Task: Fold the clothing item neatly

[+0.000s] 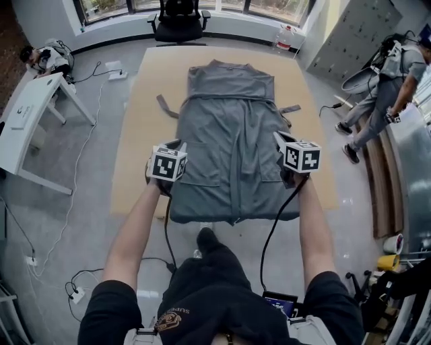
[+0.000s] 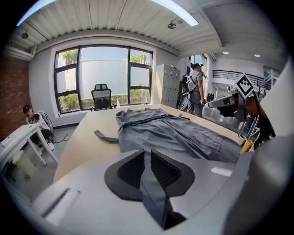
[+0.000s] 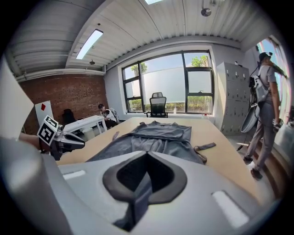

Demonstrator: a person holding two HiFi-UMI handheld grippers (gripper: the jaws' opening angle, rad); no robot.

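A grey robe (image 1: pixel 229 128) lies spread lengthwise on the tan table (image 1: pixel 138 128), collar at the far end and hem hanging over the near edge. Its belt ends (image 1: pixel 166 106) stick out on both sides. My left gripper (image 1: pixel 176 144) is at the robe's left edge and my right gripper (image 1: pixel 278 139) at its right edge, both near the pockets. In the left gripper view the left gripper (image 2: pixel 147 158) is shut on a fold of grey cloth. The right gripper view shows the right gripper (image 3: pixel 147 160) shut on a grey fold too, with the robe (image 3: pixel 156 137) stretching ahead.
A black office chair (image 1: pixel 179 20) stands beyond the table's far end. A white side table (image 1: pixel 30 114) is at the left, with a person seated behind it. Another person (image 1: pixel 387 87) stands at the right. Cables trail on the floor (image 1: pixel 81 175).
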